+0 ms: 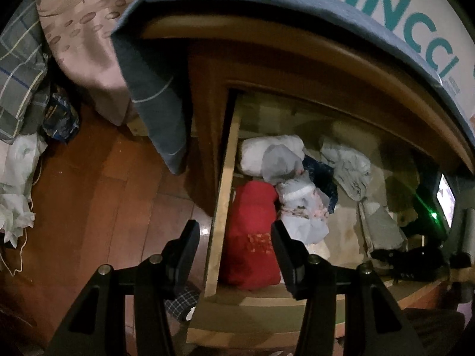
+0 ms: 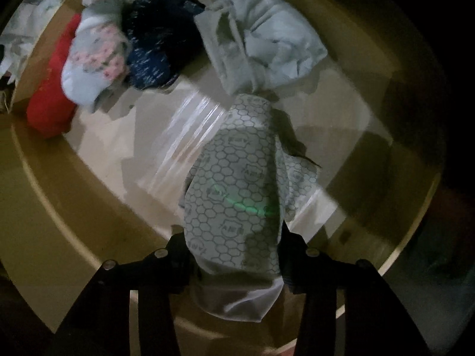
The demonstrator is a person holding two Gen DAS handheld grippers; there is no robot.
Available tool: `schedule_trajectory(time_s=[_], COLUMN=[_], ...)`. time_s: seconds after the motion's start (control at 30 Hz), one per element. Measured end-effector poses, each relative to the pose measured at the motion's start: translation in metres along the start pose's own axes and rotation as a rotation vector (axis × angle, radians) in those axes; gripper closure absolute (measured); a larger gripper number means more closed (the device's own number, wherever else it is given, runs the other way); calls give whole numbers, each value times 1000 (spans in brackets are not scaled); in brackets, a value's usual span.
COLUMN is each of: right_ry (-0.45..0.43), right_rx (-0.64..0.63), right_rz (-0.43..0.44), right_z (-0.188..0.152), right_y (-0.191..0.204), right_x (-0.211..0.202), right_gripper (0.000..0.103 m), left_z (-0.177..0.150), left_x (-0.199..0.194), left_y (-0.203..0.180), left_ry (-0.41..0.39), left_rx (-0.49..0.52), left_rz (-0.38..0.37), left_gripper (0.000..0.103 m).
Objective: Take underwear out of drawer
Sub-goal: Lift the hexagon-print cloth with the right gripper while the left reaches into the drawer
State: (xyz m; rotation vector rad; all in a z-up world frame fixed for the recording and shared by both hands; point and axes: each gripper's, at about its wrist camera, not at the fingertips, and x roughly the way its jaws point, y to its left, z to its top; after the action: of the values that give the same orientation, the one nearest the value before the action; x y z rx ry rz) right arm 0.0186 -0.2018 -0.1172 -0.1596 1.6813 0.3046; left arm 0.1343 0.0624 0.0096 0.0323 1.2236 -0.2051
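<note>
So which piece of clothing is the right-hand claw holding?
Look in the open wooden drawer, past the pile of rolled clothes at its far end. The right claw is shut on a pale grey garment nearest the camera. It alone bears a honeycomb print; its neighbours are red, navy, floral or plain.

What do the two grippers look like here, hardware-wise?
Both match. The left gripper and right gripper are matte black with two flat, blocky fingers on angled black struts, joined by round silver pivot pins. No cables, markings, hands or sleeves show in either view.
</note>
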Motion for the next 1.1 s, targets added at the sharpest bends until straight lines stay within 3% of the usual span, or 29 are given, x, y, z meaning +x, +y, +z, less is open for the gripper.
schedule_trajectory(time_s=[0.2,0.3,0.37,0.53,0.7,0.83,1.1], right_ry=[-58,-149,-206,-324,-414,-421,-435], right_rx=[181,325,392,499,478,480,490], right_rz=[107,210,259,198,238,269,245], right_z=[-15,-29,-38,-69,-82,-74,-74], right_y=[-26,-41,-45,-43,-34,-25,-26], right_x=[-14,-33,-45,-63,-69,-71,-64], right_gripper=[59,59,59,59,59,59,59], left_z=[-2,-5,-5,-7,-9,-7,2], left_x=[-2,0,2,6,6,17,37], left_y=[-4,-14,-24,-41,-60,-66,-83], left_ry=[13,31,26,37,0,57,145], left_rx=[9,53,103,152,217,177,141], left_rz=[-34,-45,-15,-26,-24,-73,-45], left_gripper=[52,52,52,52,52,52,52])
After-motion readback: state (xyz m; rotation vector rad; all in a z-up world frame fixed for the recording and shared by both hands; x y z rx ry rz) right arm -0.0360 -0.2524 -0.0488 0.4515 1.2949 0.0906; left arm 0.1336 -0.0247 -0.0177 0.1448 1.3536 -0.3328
